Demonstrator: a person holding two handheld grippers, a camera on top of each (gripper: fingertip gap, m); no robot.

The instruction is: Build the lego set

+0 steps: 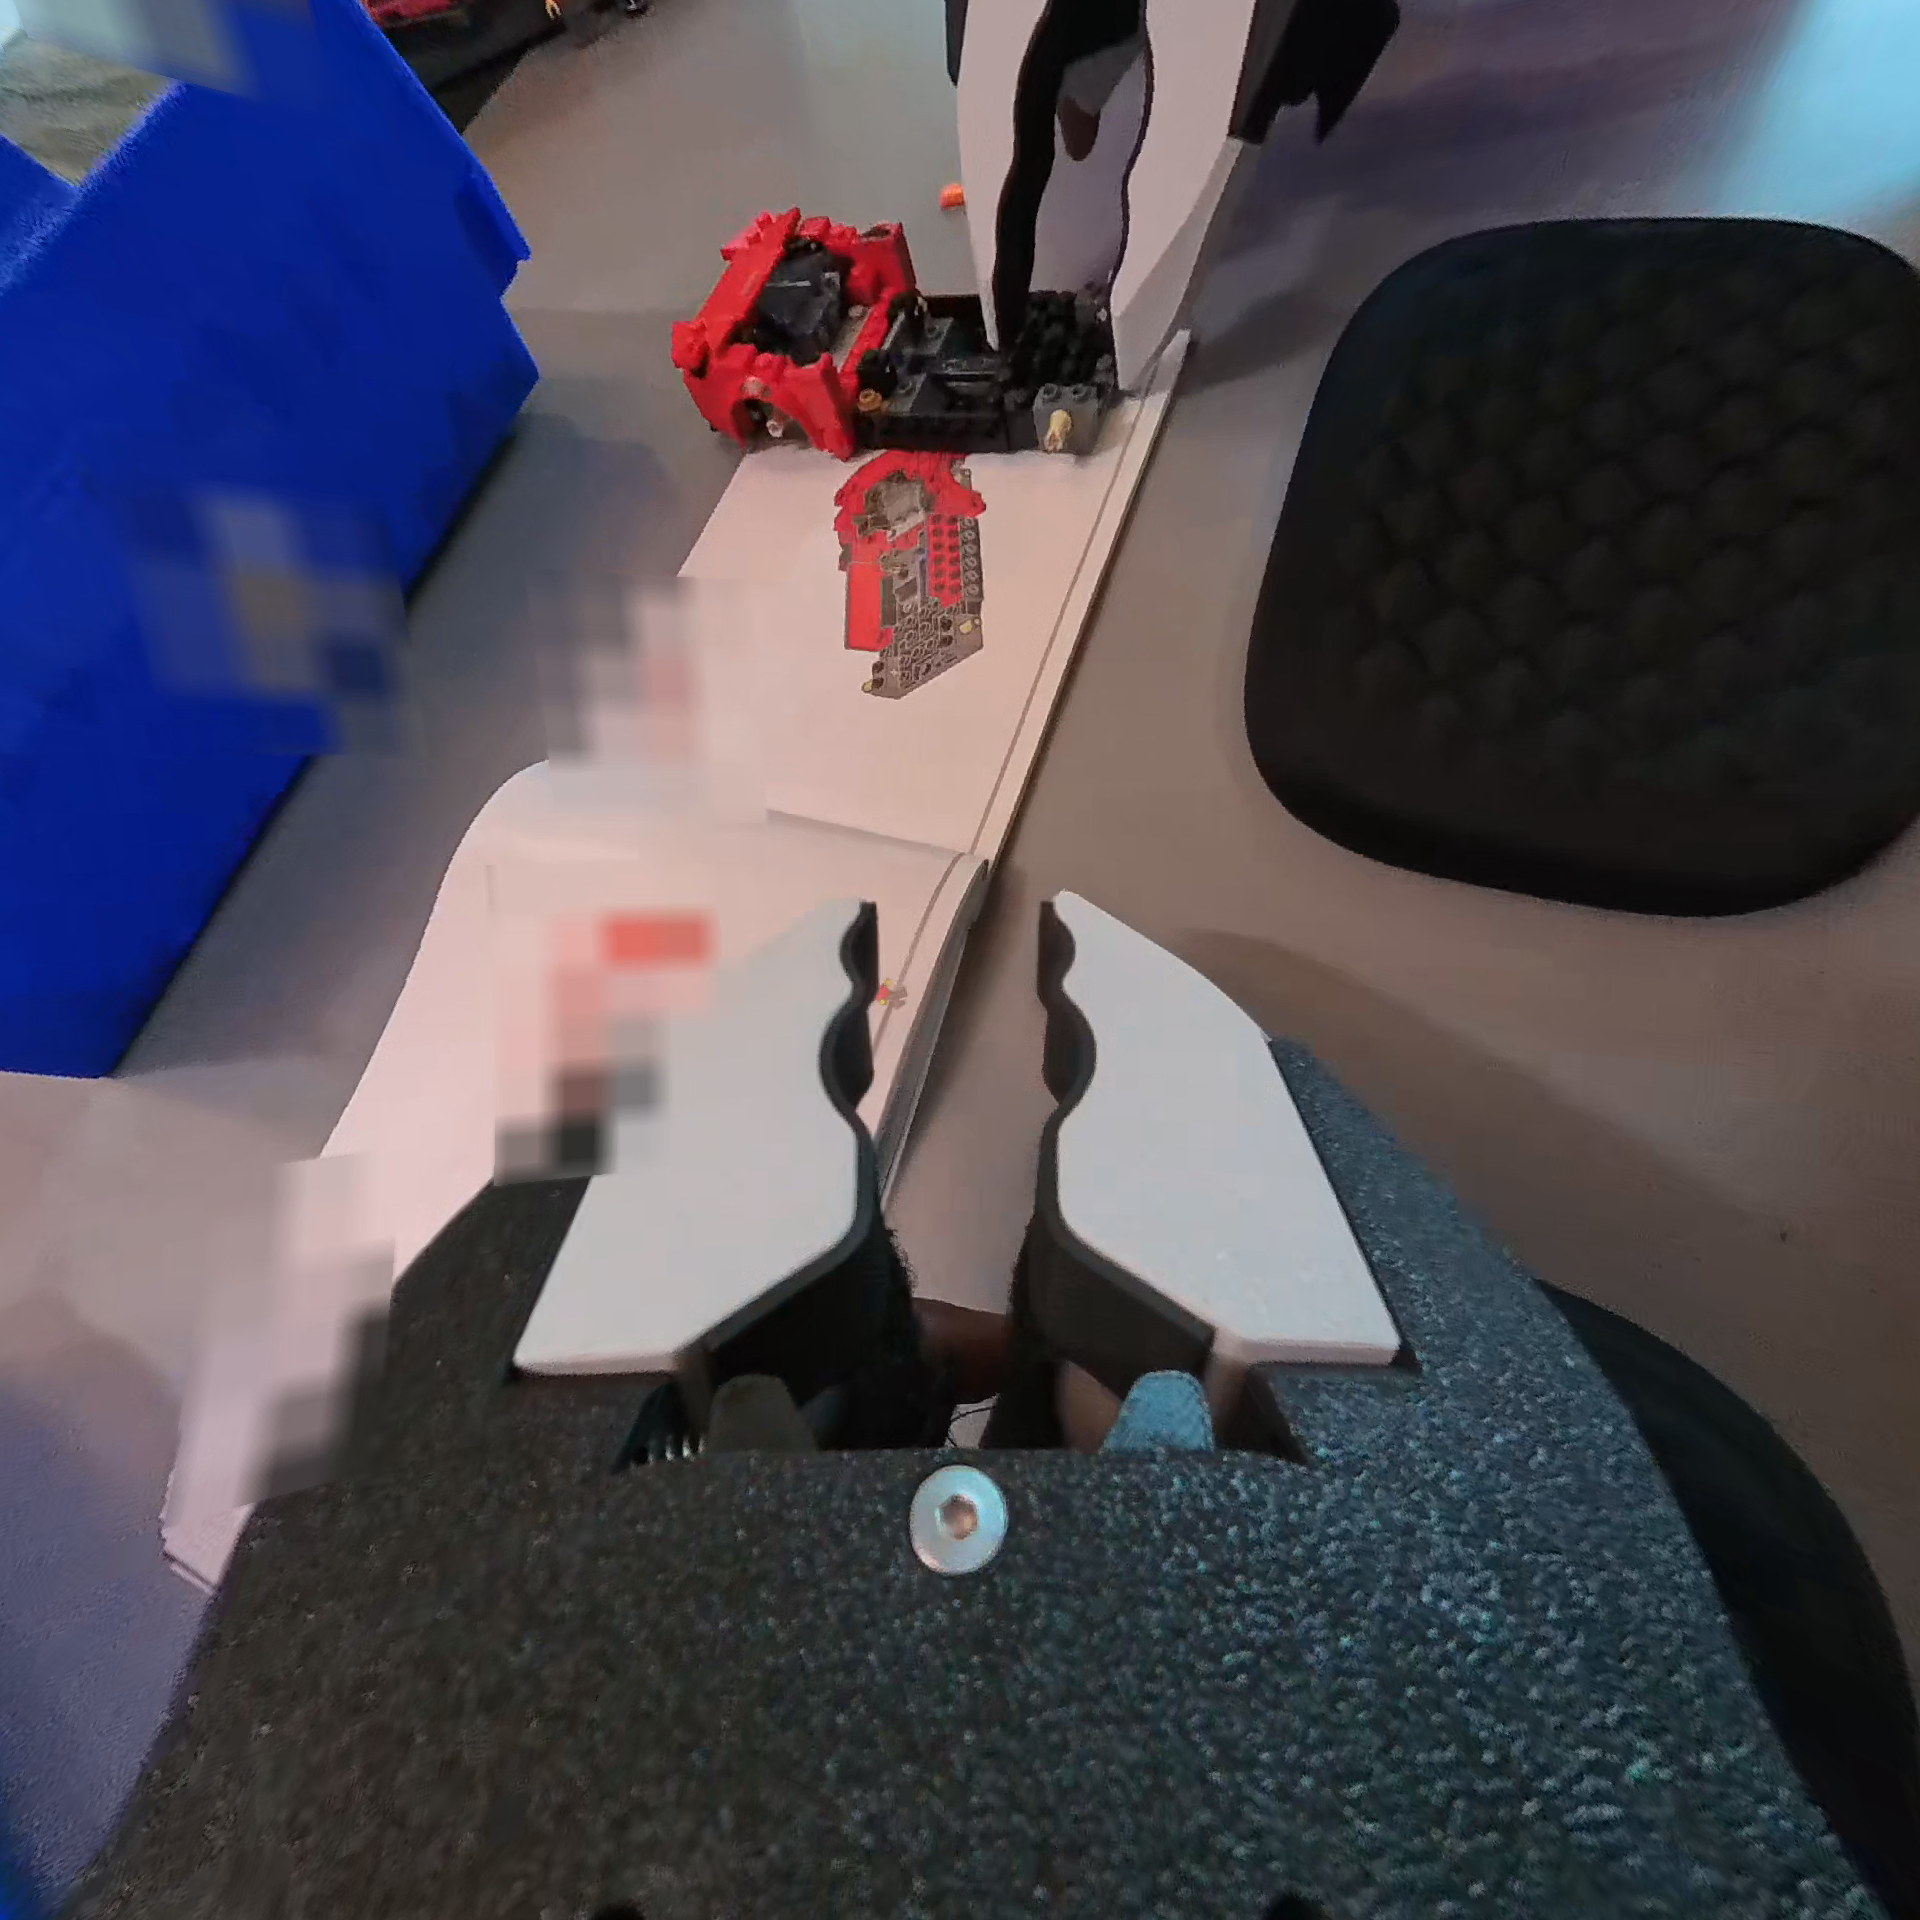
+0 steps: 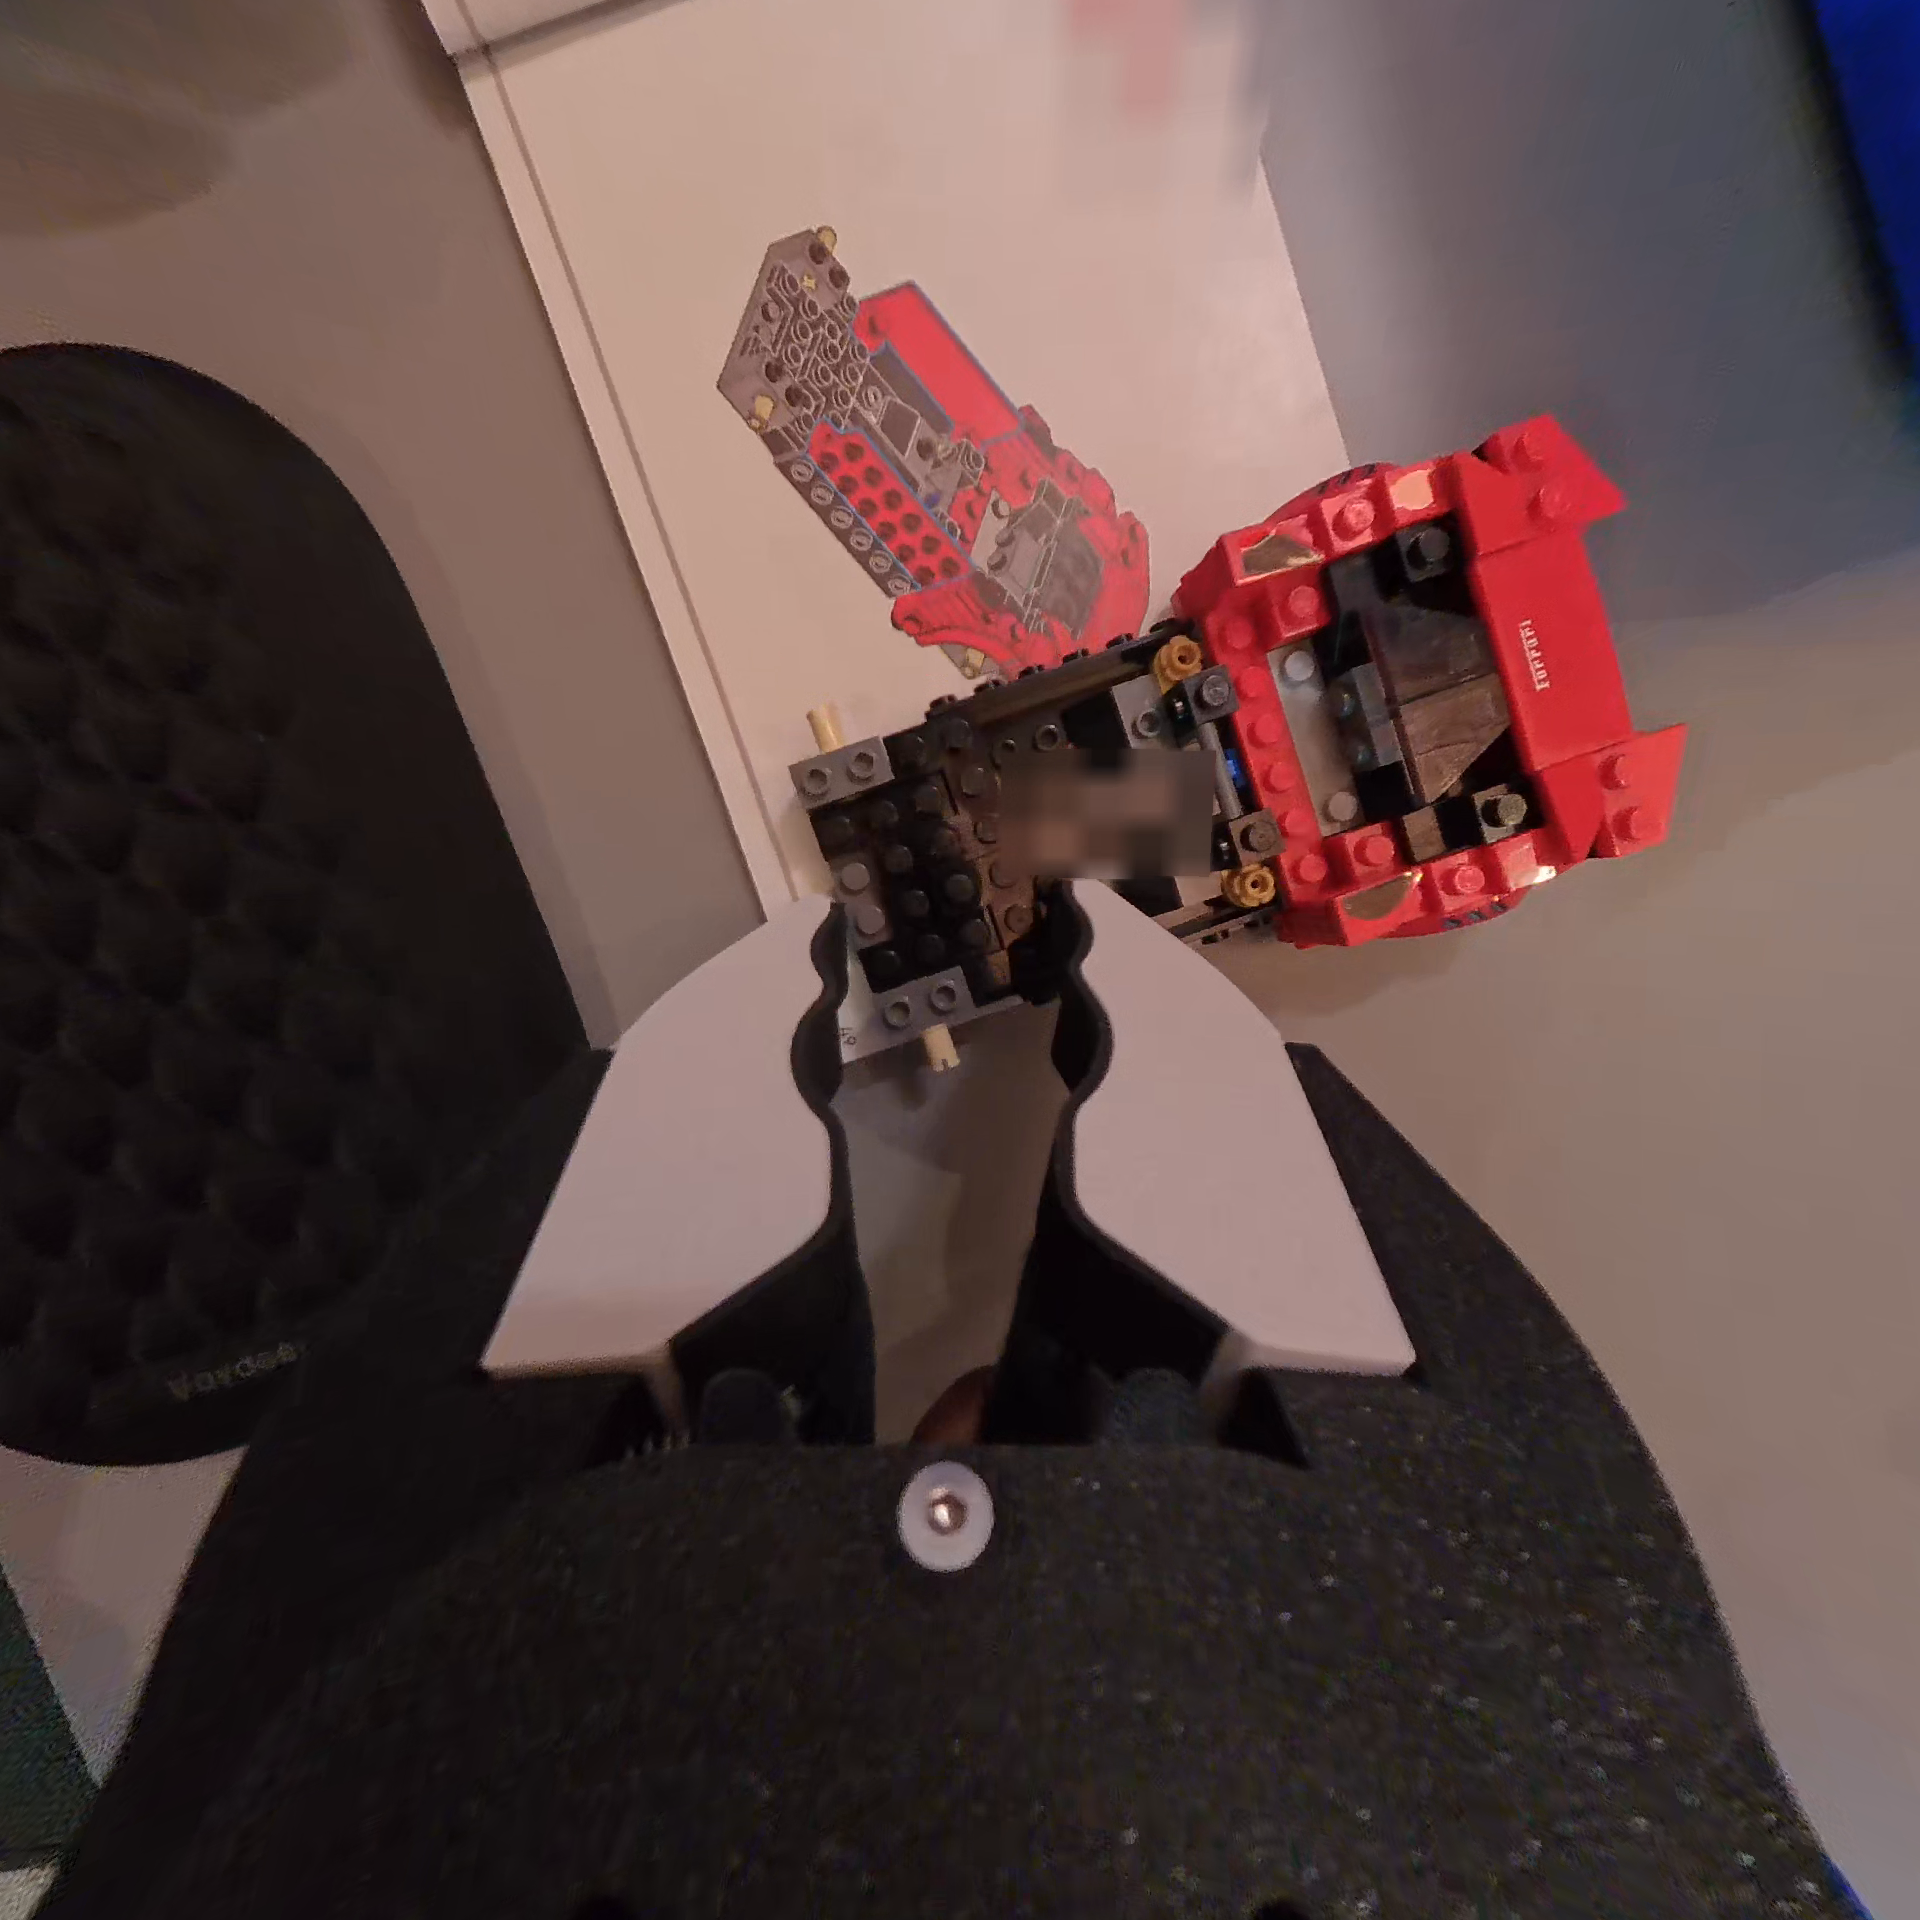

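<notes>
Two wrist-cam views over a grey table (image 1: 1195,1091).

Left wrist view: the left gripper (image 1: 956,925) hovers low over the table w/ its white fingers set a narrow gap apart, nothing between them. Below and to its left lies an open instruction booklet (image 1: 904,748), its pages partly mosaic-blurred. Farther ahead, at the far end of the booklet, sits the lego car (image 1: 883,348), part-built: red bodywork on the left, black chassis on the right. The right gripper (image 1: 1049,301) comes down from above onto the black end of the car. A blue bin (image 1: 229,436) stands on the left; a black quilted pad (image 1: 1590,561) lies on the right. A tiny orange piece (image 1: 951,195) lies beyond the car.

Right wrist view: the right gripper (image 2: 945,914) has its fingers around the black studded rear of the lego car (image 2: 1247,758), jaws a medium way apart; can't tell if they're pinching it or just bracketing it. The car rests partly on the booklet (image 2: 935,187), beside a printed diagram of the build (image 2: 914,468). Red section points right, away from the gripper. The pad (image 2: 239,883) is at left.
</notes>
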